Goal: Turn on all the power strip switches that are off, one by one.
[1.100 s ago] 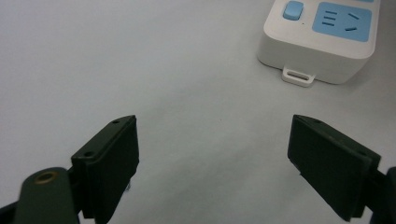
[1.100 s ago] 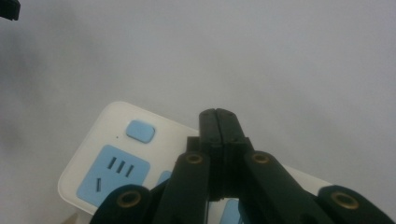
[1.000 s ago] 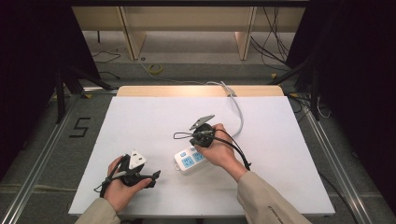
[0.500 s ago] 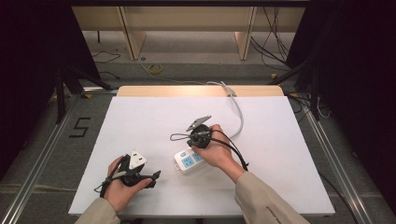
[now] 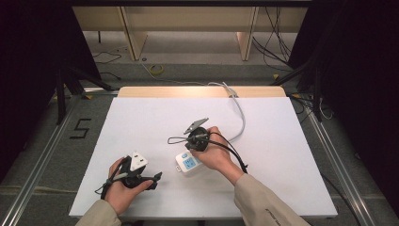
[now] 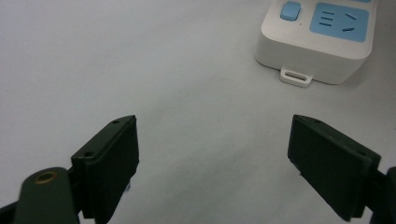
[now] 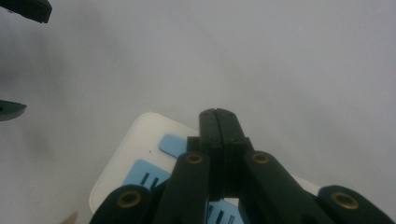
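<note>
The power strip (image 5: pixel 189 164) lies near the table's (image 5: pixel 282 155) front middle, its blue button (image 7: pixel 173 144) end toward my left. My right gripper (image 7: pixel 217 116) hangs directly over it, jaws pressed together and empty, tips just beside the button; I judge a press comes next. The left gripper (image 6: pixel 212 154) sits well apart to the left, jaws wide, nothing between them. The strip's far end and cord (image 5: pixel 239 113) junction are hidden under my right hand (image 5: pixel 214 153).
</note>
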Action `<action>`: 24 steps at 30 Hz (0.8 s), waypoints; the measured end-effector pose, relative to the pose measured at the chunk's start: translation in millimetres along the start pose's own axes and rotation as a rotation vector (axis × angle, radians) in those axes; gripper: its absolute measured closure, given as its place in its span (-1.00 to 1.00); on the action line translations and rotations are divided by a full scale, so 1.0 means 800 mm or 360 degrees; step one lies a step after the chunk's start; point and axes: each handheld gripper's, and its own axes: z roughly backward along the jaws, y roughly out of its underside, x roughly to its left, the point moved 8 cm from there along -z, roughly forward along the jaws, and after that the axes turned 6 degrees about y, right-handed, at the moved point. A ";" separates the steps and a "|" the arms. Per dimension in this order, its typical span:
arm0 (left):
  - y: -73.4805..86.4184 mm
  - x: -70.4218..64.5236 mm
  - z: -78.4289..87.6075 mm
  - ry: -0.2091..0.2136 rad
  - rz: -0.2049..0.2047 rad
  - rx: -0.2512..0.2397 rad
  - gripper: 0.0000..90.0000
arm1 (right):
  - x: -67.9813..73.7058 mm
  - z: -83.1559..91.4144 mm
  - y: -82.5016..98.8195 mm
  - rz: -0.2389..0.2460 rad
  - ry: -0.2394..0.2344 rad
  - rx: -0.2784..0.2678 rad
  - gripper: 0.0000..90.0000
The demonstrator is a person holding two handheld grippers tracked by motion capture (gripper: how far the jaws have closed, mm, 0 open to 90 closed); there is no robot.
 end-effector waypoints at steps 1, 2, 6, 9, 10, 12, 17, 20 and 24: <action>0.000 0.000 0.000 0.0000 0.0001 0.0001 -0.64 | 0.001 -0.001 -0.001 -0.0010 -0.0003 -0.0006 1.00; 0.000 0.000 0.000 0.0000 0.0003 -0.0003 -0.64 | 0.002 -0.001 -0.001 -0.0010 -0.0001 -0.0004 1.00; 0.000 0.000 0.000 0.0000 0.0004 -0.0002 -0.64 | 0.003 -0.002 -0.002 0.0012 -0.0005 -0.0001 1.00; 0.000 0.000 0.000 0.0000 0.0003 -0.0003 -0.64 | 0.004 -0.002 -0.003 0.0014 -0.0008 -0.0005 1.00; 0.000 0.000 0.000 0.0000 0.0004 -0.0003 -0.64 | 0.005 -0.002 -0.003 0.0010 -0.0011 -0.0008 1.00; 0.000 -0.001 0.000 0.0000 0.0005 -0.0007 -0.64 | 0.006 -0.002 -0.003 0.0007 -0.0013 0.0002 1.00; 0.000 0.000 0.000 0.0000 0.0005 -0.0005 -0.64 | 0.007 -0.004 -0.003 0.0019 -0.0017 -0.0001 1.00; 0.000 -0.001 0.000 0.0001 0.0003 -0.0007 -0.64 | 0.009 -0.005 -0.003 0.0018 -0.0021 0.0008 1.00; 0.000 -0.001 0.000 0.0002 0.0004 -0.0006 -0.64 | 0.013 -0.008 -0.002 0.0010 -0.0028 0.0038 1.00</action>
